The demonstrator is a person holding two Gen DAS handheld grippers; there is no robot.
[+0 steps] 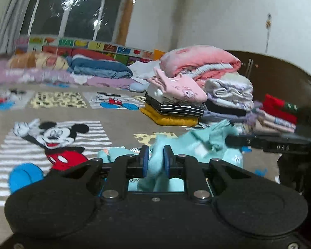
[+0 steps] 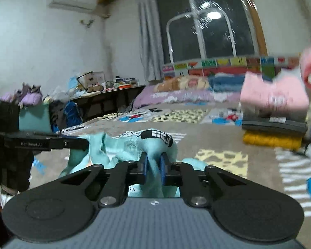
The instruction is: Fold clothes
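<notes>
A light teal garment [image 1: 199,145] hangs between both grippers above the Mickey Mouse bedspread [image 1: 58,143]. My left gripper [image 1: 156,157] is shut on one bunched edge of it. My right gripper [image 2: 153,164] is shut on another edge of the same teal garment [image 2: 124,147], which has a black-and-white print. The right gripper shows in the left wrist view [image 1: 280,143] at the right, and the left gripper shows in the right wrist view [image 2: 51,142] at the left, both touching the cloth.
Stacks of folded clothes [image 1: 176,103] with a pink top piece [image 2: 273,95] stand on the bed to the right. Rolled blankets [image 1: 97,68] and a colourful bumper line the far side. A cluttered desk [image 2: 105,91] stands beyond the bed's left edge.
</notes>
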